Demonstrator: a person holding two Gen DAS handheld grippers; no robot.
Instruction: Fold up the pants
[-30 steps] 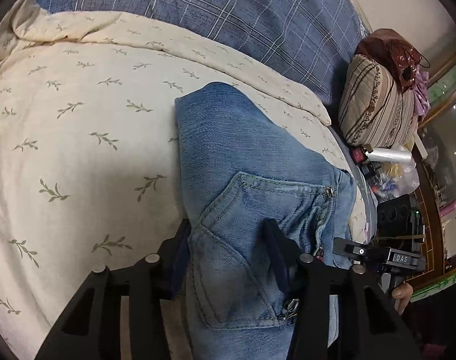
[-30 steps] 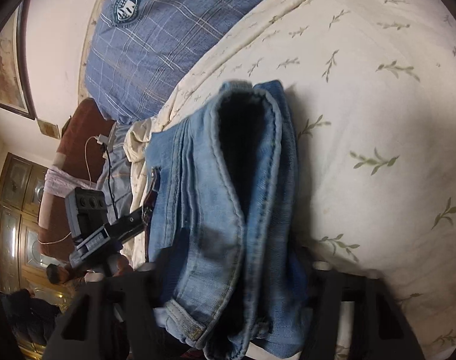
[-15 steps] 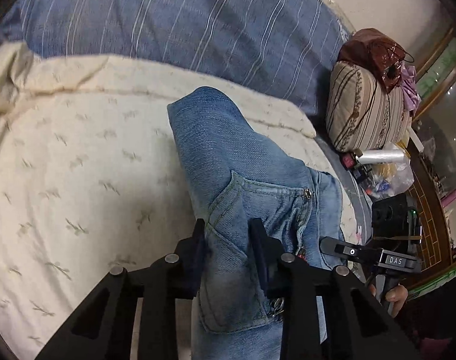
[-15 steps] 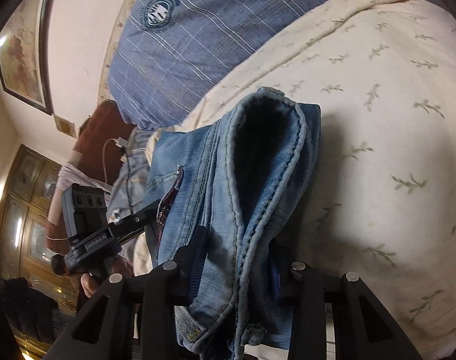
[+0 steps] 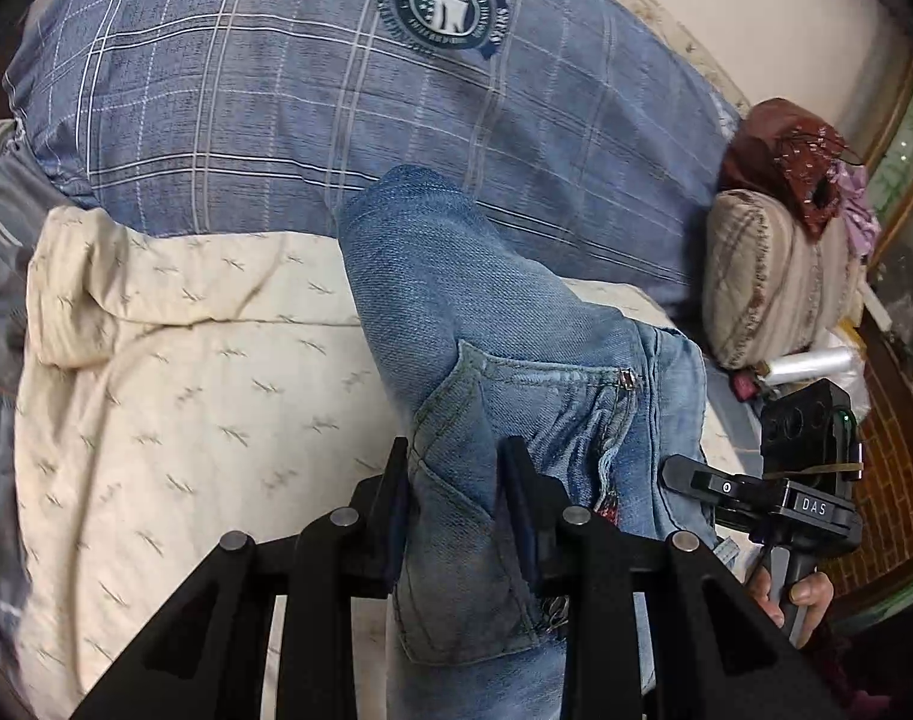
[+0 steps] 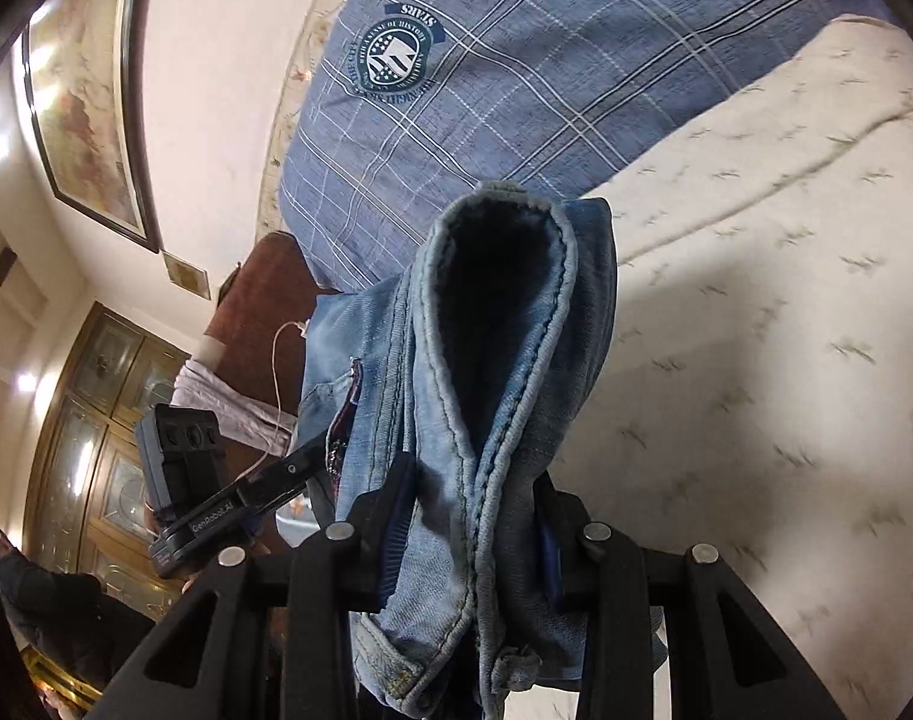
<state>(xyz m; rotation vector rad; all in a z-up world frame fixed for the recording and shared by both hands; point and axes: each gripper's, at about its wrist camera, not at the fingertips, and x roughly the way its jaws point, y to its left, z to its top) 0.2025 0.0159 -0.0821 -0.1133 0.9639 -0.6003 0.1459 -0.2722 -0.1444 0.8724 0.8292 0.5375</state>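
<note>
since the earlier frame both jaw pairs have narrowed onto the denim and the jeans (image 5: pixel 492 324) have come up off the cream quilt (image 5: pixel 174 420), so the blue plaid pillow (image 5: pixel 348 96) now fills more of each view. the left gripper (image 5: pixel 456 516) pinches the fabric at the back pocket; the right gripper (image 6: pixel 474 516) pinches the bunched waistband (image 6: pixel 498 324). we judge the step in hand as lifting the already doubled pants by the waist end. the next move calls for carrying both grips together and laying the bundle flat without letting layers slip. the surface is a soft bed; a striped cushion (image 5: pixel 768 276) sits at its edge, and a framed picture (image 6: pixel 84 108) and wooden cabinet (image 6: pixel 96 420) stand beyond
</note>
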